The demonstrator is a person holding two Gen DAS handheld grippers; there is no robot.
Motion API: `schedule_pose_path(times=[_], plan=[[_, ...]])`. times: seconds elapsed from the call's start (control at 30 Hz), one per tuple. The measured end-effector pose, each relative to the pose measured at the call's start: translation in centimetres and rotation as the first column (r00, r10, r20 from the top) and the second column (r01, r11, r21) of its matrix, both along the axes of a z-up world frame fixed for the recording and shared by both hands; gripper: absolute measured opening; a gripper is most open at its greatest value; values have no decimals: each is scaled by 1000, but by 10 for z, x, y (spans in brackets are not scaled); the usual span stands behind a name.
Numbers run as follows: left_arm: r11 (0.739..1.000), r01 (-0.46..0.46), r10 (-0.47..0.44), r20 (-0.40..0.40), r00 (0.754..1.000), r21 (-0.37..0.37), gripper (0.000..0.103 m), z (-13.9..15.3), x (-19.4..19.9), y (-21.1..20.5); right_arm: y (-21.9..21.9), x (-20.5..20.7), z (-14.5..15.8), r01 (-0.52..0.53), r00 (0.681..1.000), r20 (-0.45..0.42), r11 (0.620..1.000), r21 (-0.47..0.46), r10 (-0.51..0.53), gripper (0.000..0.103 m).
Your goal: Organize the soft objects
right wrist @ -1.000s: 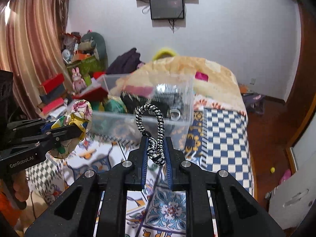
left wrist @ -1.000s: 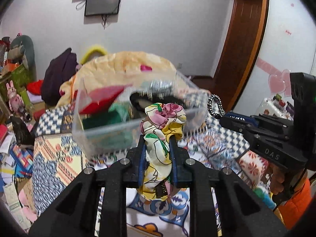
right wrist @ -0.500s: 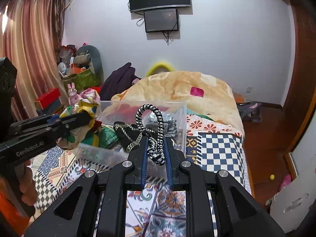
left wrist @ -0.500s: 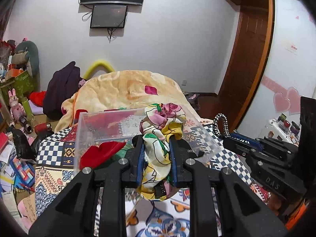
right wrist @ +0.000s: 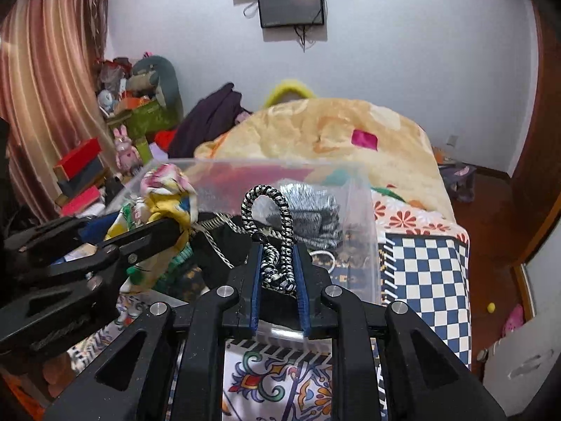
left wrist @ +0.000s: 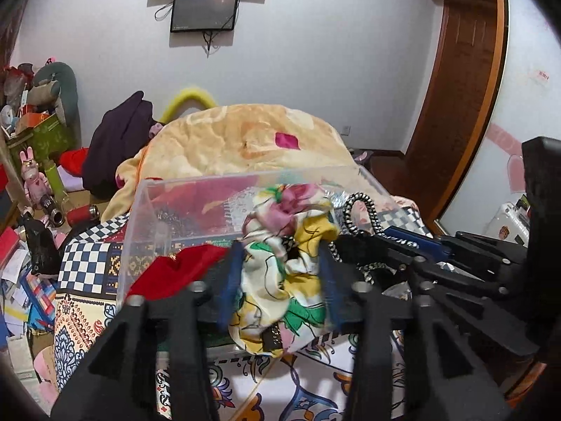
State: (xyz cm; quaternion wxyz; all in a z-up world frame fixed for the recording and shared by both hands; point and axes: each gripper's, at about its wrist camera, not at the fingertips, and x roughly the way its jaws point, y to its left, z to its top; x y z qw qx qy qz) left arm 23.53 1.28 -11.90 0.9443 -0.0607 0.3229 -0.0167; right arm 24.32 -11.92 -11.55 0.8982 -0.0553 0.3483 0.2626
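A clear plastic bin stands on the patterned bedspread; it also shows in the right wrist view. It holds a red cloth and other soft items. My left gripper has its jaws spread, and the floral scrunchie sits loosely between them above the bin. My right gripper is shut on a black-and-white braided hair tie, held over the bin's near edge. Each gripper shows in the other view: the right, the left.
An orange blanket is heaped behind the bin. Toys and boxes crowd the left side. A wooden door frame is on the right. A grey knit item lies inside the bin.
Both grippers have moved forward and over the bin. The left jaws have widened around the scrunchie, which now sits loose. The right gripper still clamps the hair tie.
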Motion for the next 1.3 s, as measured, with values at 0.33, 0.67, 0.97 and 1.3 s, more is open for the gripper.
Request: schedule_pose_path(times=[0.33, 0.67, 0.97, 1.3], plan=[[1000, 14, -14, -3, 1000, -10, 72, -1, -13, 2, -11, -7, 7, 1, 1000, -12, 1000, -8, -2, 44], [1000, 27, -27, 166, 986, 6, 74, 58, -70, -3, -31, -43, 58, -15, 993, 119, 1000, 27, 12, 44], [999, 6, -25, 369, 929, 54, 86, 119, -137, -9, -55, -98, 118, -40, 958, 287, 992, 121, 4, 51], [998, -17, -10, 462, 887, 54, 103, 146, -186, -10, -68, -137, 142, -66, 921, 389, 976, 206, -20, 83]])
